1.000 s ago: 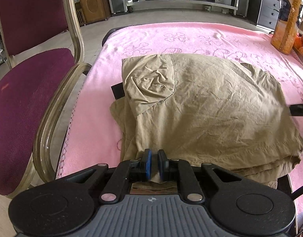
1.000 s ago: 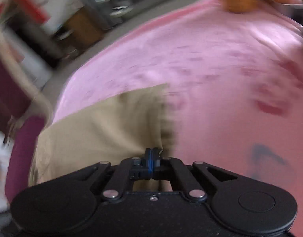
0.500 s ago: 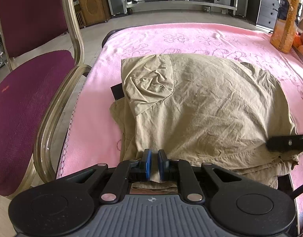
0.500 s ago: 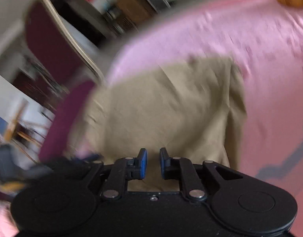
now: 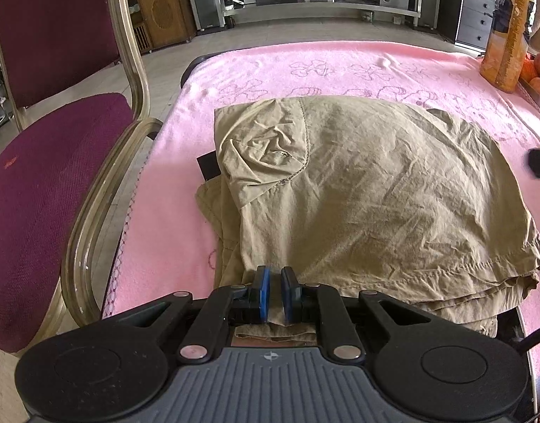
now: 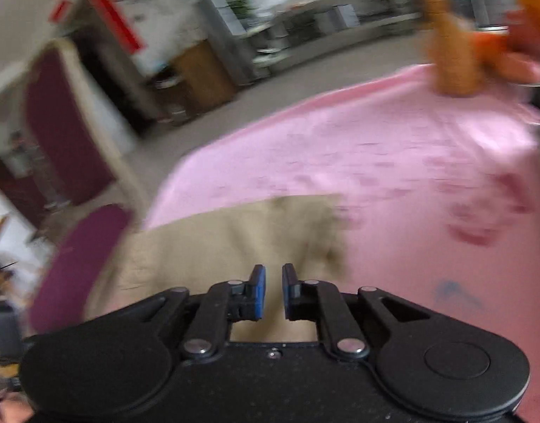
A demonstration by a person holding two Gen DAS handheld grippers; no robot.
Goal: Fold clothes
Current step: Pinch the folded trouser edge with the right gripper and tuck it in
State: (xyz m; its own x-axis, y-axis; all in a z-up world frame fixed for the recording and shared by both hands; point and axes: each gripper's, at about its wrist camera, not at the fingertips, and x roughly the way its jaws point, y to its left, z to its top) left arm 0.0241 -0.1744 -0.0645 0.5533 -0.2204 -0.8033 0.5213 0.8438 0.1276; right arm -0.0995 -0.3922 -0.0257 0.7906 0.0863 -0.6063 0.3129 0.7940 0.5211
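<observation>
A tan garment (image 5: 358, 190) lies folded in several layers on a pink blanket (image 5: 340, 70) over the table. My left gripper (image 5: 273, 294) is at its near edge, blue pads shut on a fold of the tan cloth. In the blurred right wrist view the garment (image 6: 234, 243) lies below and ahead. My right gripper (image 6: 273, 290) hovers over it with a small gap between the pads and nothing in them. A dark part of the right gripper shows at the right edge of the left wrist view (image 5: 539, 164).
A maroon chair with a gold frame (image 5: 58, 176) stands close against the table's left side. An orange packet (image 5: 509, 31) and orange items stand at the far right corner. A black object (image 5: 208, 167) pokes out under the garment's left side. Shelving stands beyond the floor.
My right gripper has let go of the cloth, opened slightly and swung from the garment's near right edge back toward the far right. My left gripper has stayed shut on the near edge.
</observation>
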